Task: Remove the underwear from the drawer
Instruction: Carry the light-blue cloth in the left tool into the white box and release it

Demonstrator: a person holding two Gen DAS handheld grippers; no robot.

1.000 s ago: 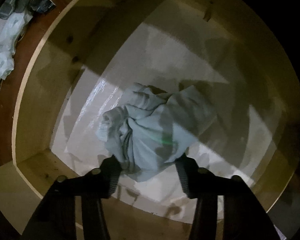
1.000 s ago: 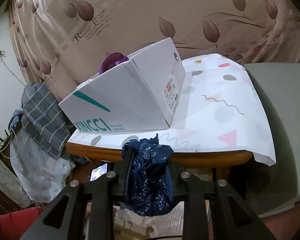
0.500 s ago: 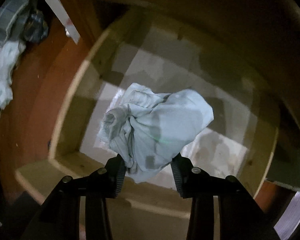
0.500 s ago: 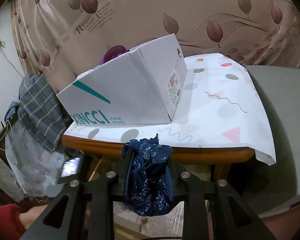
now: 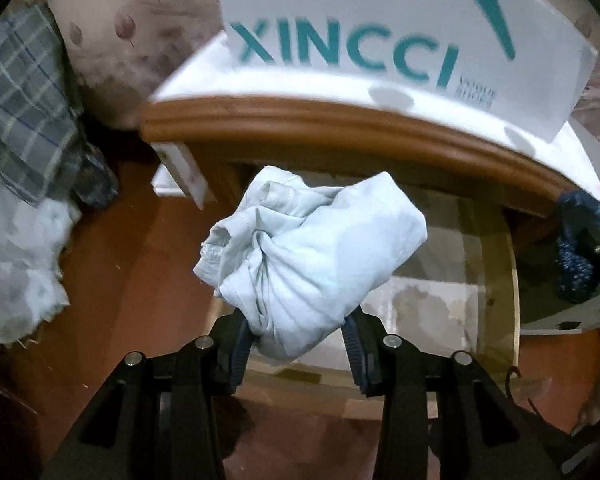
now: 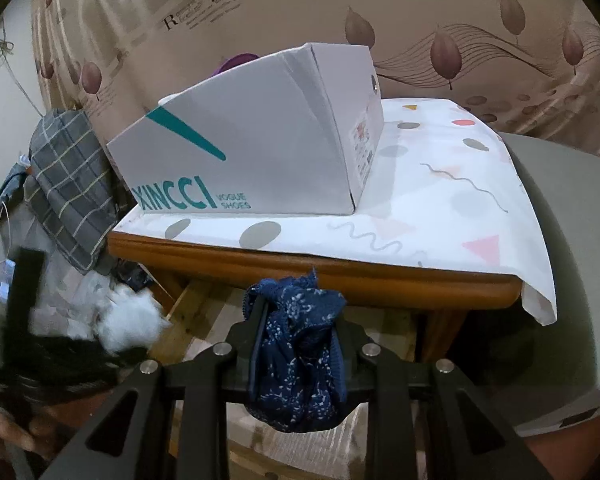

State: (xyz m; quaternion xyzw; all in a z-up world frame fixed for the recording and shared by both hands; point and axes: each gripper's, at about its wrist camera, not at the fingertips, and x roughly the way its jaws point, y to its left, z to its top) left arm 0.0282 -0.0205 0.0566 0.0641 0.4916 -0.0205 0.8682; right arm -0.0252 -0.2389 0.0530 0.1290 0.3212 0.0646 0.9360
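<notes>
Two garments are out of the drawer at once, one in each tool. On the left, the left gripper is clamped on a pale blue underwear bundle, its pads biting the lower folds while the bulk bulges forward above them, held in the air over the open wooden drawer with its pale liner. It looks light, soft and limp, with no stiff edge to it, so a grip deep into a thick bunch of folds should hold better than a pinch on a single hem, which could slide free. Behind it a white shoe box stands on the table, which is covered by a patterned cloth, and a plaid fabric hangs at the far left. Further right, the right gripper is closed on a dark blue patterned underwear, squeezed tight between its jaws with a lacy edge poking up and a loose end drooping below, just in front of the table edge. That piece seems equally light and slack; the present mid-bundle hold looks secure.
</notes>
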